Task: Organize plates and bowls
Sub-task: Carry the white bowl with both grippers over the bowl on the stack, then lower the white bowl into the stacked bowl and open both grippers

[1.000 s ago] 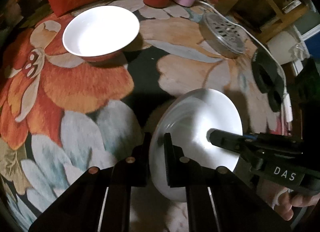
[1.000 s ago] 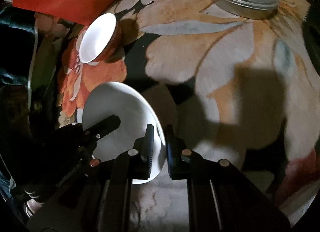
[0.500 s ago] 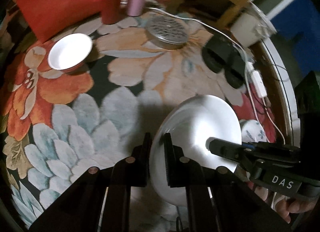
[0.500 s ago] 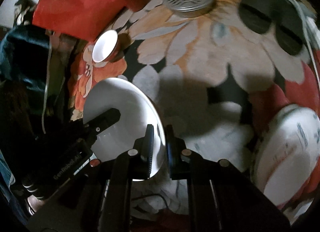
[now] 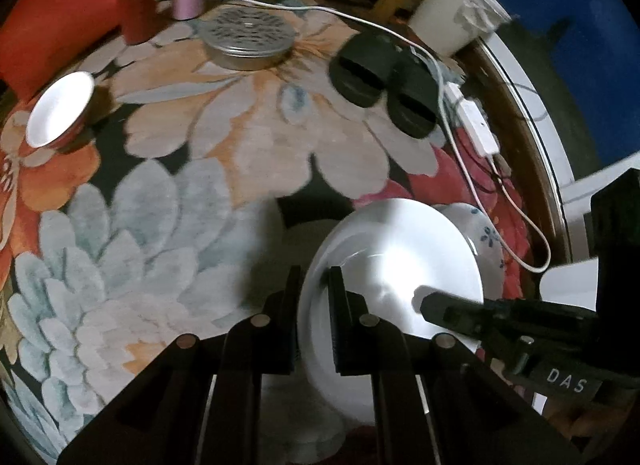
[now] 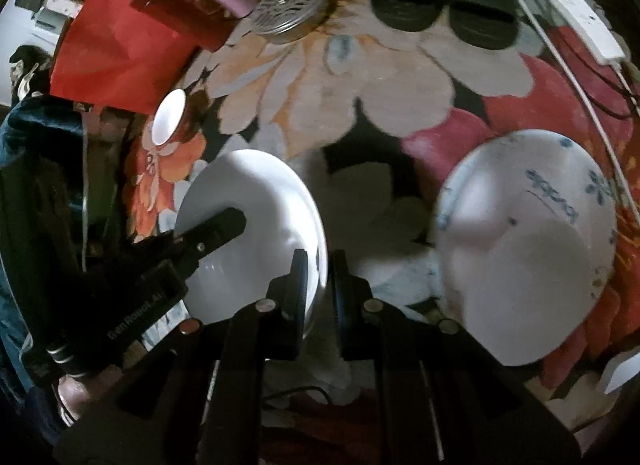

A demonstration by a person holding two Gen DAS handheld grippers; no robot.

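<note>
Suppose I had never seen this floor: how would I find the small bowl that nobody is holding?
Start at the big floral rug and go to its far left edge, beside the red cushion. There, on an orange flower, sits the small bowl, far from both claws. Unlike the plain white plate gripped by the claws and the blue-flowered plate, it is little, deep and reddish-brown outside.

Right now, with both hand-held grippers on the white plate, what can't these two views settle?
- White plate, left wrist view: its near edge is hidden behind the left hand-held gripper.
- Patterned plate, left wrist view: mostly covered by the white plate; whether they touch is unclear.
- Patterned plate, right wrist view: the blue writing is blurred, unreadable.
- Small bowl, right wrist view: too small and edge-on to see inside.
</note>
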